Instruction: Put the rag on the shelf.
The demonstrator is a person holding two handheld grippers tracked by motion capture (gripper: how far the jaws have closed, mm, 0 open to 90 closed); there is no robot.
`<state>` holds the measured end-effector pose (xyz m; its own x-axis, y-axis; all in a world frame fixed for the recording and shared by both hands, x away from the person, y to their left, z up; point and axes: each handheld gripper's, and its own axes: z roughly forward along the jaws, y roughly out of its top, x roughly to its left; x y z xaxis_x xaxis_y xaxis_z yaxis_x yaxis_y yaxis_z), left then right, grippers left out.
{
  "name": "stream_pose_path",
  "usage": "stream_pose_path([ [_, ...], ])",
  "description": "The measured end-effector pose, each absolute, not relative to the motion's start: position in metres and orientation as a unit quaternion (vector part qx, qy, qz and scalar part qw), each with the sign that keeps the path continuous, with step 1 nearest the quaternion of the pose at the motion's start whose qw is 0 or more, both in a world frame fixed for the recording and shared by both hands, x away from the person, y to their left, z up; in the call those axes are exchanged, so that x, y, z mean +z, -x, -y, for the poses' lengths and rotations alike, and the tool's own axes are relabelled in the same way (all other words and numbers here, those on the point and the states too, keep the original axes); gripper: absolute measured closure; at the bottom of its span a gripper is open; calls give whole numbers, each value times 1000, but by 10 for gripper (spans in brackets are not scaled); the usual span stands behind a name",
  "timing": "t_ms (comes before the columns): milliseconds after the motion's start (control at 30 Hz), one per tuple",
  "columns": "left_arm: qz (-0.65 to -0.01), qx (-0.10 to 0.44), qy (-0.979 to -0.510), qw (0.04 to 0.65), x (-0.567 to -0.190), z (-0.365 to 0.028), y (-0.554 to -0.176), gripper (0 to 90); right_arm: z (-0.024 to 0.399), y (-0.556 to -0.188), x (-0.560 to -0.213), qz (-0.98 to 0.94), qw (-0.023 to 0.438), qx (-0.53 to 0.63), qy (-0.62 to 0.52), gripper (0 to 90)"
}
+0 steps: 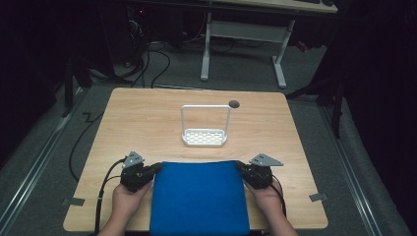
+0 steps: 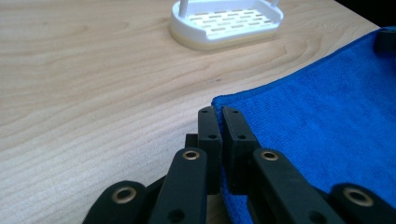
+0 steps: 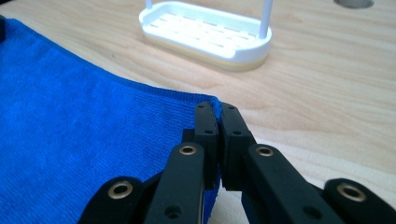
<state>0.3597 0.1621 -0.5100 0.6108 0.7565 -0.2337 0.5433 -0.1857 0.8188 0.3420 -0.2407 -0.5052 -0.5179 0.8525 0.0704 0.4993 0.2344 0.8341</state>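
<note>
A blue cloth (image 1: 199,196) lies flat at the front middle of the wooden table (image 1: 137,123), its near edge hanging over the front. My left gripper (image 1: 158,168) is shut on the cloth's far left corner; in the left gripper view the jaws (image 2: 219,114) pinch the edge of the cloth (image 2: 327,116). My right gripper (image 1: 239,166) is shut on the far right corner, and blue cloth (image 3: 70,116) shows between the closed jaws of that gripper (image 3: 217,109). A hand holds each gripper.
A white slotted rack (image 1: 204,136) with a tall loop handle stands just beyond the cloth, also seen as the rack (image 2: 226,23) and the rack (image 3: 205,32). A dark round hole (image 1: 234,103) sits behind it. A desk frame and cables lie on the floor beyond.
</note>
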Motion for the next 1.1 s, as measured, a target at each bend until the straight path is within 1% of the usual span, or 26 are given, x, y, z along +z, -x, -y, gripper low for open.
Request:
stream_pose_path([
  [200,-419,126,-759,481,-499,-160,-361,874,239,-340,-493,-747,222,448,-438,883],
  [300,-419,135,-753,489,-493,-162,-364,875,240,-341,-485,-742,222,459,-435,883],
  [433,-420,145,-743,500,-480,-164,-370,875,243,-343,-473,-737,240,465,-429,883],
  [733,-416,159,-729,519,-463,-159,-378,876,243,-348,-459,-714,259,491,-426,883],
  [1100,-401,191,-713,542,-428,-155,-391,876,249,-361,-421,-686,288,521,-418,883],
])
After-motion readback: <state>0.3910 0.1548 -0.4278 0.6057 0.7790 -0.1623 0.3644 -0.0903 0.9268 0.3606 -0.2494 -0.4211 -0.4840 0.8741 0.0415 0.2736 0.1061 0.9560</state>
